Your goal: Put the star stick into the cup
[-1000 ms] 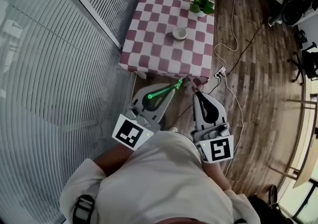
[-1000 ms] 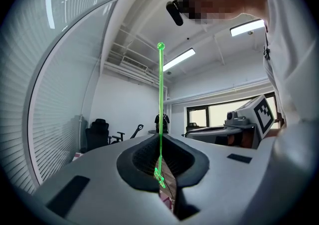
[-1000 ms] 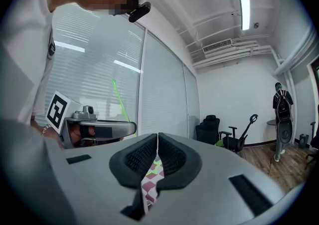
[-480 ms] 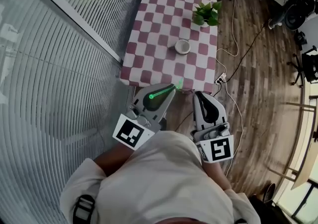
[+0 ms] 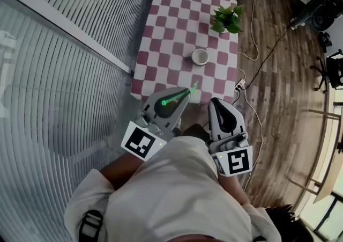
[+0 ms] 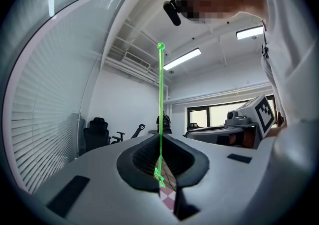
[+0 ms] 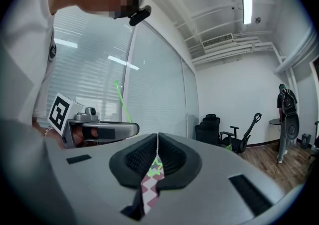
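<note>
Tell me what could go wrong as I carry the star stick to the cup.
1. The left gripper pinches the thin green star stick near its star end, the long tail trailing back over the gripper; it could swivel in the grip.
2. The small white cup stands alone on the red-and-white checked table, probably light; a misaimed poke may tip it.

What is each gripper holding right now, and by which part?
Left gripper pinches the green star stick on its shaft just behind the star; right gripper holds nothing.
</note>
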